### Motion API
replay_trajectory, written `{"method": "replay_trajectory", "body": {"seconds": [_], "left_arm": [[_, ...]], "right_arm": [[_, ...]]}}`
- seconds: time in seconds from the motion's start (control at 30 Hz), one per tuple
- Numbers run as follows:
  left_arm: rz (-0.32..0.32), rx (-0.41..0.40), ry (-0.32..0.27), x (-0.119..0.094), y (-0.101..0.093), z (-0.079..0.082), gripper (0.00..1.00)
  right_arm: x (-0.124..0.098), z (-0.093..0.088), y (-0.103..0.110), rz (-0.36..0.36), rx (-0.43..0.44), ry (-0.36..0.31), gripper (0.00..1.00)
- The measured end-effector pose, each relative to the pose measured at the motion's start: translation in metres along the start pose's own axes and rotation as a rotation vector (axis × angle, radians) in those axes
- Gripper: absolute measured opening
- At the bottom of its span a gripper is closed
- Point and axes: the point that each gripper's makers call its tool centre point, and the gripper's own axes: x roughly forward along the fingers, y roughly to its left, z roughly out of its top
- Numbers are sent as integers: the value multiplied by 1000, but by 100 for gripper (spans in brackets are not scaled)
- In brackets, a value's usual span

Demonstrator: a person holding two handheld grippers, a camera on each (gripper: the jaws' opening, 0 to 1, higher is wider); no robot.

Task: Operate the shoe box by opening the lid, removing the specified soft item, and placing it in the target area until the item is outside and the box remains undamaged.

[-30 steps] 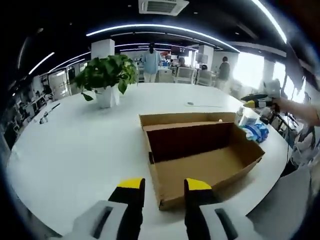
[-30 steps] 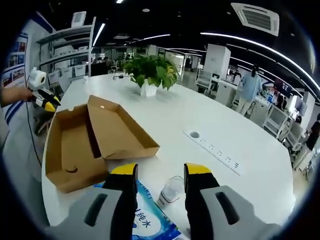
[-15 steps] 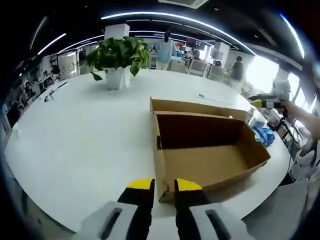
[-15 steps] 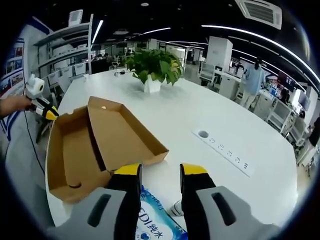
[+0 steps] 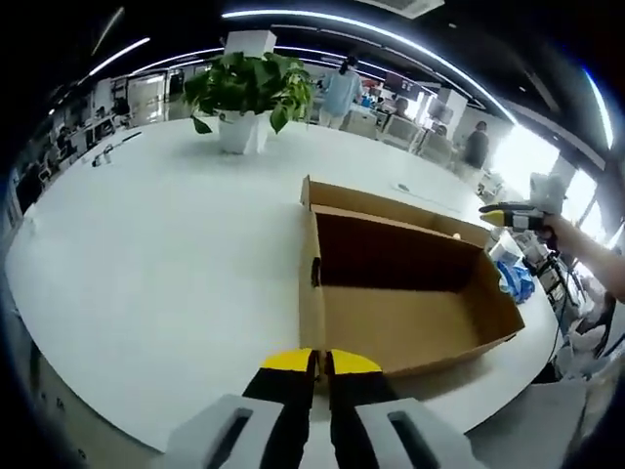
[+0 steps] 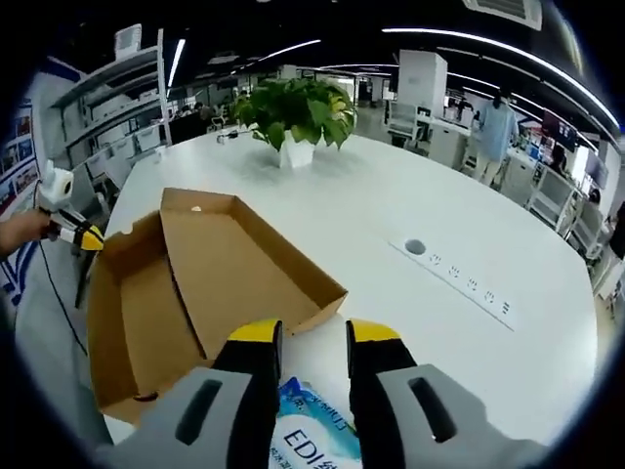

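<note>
Left gripper view looks across a white table (image 5: 146, 254) at the open shoe box (image 5: 400, 293), whose brown cardboard tray lies bare inside with the lid folded back flat on the far side. The left gripper (image 5: 312, 363) hovers just short of the box's near corner, its yellow-tipped jaws drawn almost together with nothing between them. A potted plant (image 5: 249, 93) stands well beyond the box, and the right gripper (image 5: 513, 217) shows past the box's far right end, near a blue packet that is too blurred to read from here. Right gripper view sees the same box from the other end, and its jaws stand a little apart over a blue-and-white soft pack (image 6: 311, 435) lying on the table outside the box, just beside its edge; whether the jaws touch the pack is hard to tell. A power strip (image 6: 459, 283) sits flush in the tabletop to the right.
</note>
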Motion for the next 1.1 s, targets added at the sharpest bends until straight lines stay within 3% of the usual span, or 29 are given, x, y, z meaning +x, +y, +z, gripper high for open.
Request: {"method": "replay_trajectory", "body": {"seconds": [0.37,0.53,0.77,0.93,1.1], "left_arm": [[9,12,5,0,0,0,4],[12,12,4,1,-1,-1,4],[10,11,3,1,0,-1,4],[8,7,1,1,0,-1,4],[10,11,1,1,0,-1,4]], "right_arm": [[34,-13,-1,4,142,95,21],[44,-15,-3,3,278,116,20],[48,-22,3,6,409,160,18],[47,-25,9,7,475,177,11],[45,-22,11,-2,490,171,8]]}}
